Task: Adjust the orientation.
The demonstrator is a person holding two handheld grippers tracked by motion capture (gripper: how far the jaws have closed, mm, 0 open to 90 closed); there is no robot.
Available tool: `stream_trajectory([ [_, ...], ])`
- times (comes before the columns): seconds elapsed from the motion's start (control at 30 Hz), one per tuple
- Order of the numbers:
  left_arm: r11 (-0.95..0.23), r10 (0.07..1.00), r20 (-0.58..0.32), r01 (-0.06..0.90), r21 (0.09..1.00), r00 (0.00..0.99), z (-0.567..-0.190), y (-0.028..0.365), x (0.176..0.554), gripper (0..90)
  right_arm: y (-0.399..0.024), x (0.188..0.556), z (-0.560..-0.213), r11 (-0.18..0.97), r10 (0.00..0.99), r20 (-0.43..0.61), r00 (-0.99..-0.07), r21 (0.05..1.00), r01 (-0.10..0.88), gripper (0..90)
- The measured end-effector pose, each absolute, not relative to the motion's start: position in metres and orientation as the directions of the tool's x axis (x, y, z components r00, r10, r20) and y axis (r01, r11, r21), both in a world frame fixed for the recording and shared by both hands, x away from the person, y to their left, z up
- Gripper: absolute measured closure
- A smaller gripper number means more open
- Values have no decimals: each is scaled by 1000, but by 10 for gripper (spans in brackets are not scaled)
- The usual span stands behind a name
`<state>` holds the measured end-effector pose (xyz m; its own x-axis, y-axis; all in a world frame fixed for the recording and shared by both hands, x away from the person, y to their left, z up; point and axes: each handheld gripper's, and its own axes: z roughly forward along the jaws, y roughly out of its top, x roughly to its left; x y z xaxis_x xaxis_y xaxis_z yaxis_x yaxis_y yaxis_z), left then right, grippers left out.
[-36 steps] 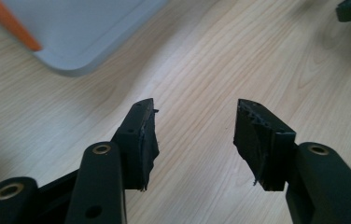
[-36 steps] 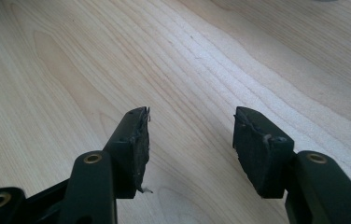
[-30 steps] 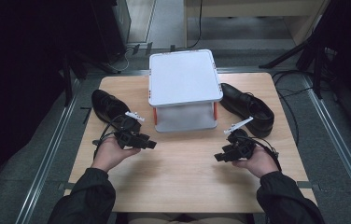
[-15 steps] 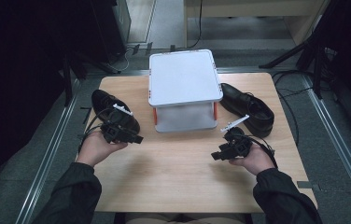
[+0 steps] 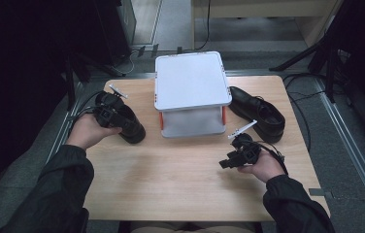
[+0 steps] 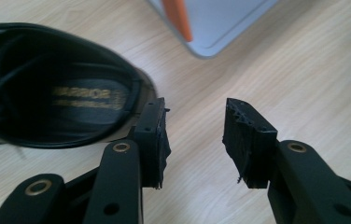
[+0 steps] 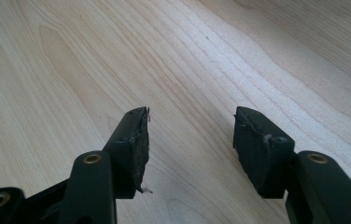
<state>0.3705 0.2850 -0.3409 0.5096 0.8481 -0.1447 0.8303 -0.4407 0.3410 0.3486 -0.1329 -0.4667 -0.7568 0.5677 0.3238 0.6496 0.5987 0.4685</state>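
Your left gripper (image 5: 107,112) sits over the heel end of the black leather lace-up shoe (image 5: 127,124) at the left of the light wooden table (image 5: 180,184), just beside the white two-tier plastic rack with orange posts (image 5: 190,80). Its jaws have just been closing and now stand about half apart. In the left gripper view nothing lies between them, only bare wood; the shoe's heel collar (image 6: 141,88) is just beside the outer face of the left-hand jaw.

Your right gripper (image 5: 234,153) hovers low over bare table near the front right, jaws apart, holding nothing. The second black leather shoe (image 5: 260,114) lies right of the rack, apart from that gripper.

Handling judgement: the shoe looks moderately heavy for its size, with a stiff sole and heel counter but a softer upper that will buckle if pinched mid-vamp. Polished leather is likely to be slippery. Take hold at the heel collar, one jaw inside the opening and one outside on the counter. Expect the toe to droop.
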Motion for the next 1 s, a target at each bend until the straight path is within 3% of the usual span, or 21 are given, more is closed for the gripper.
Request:
stream_trajectory([
  [0.7, -383, 895, -139, 890, 245, 424, -373, 300, 412, 607, -138, 346, -471, 598, 579, 332, -745, 448, 665, 454],
  [1.0, -392, 888, -159, 890, 232, 433, -388, 292, 417, 735, -142, 344, -473, 587, 601, 337, -725, 429, 686, 454],
])
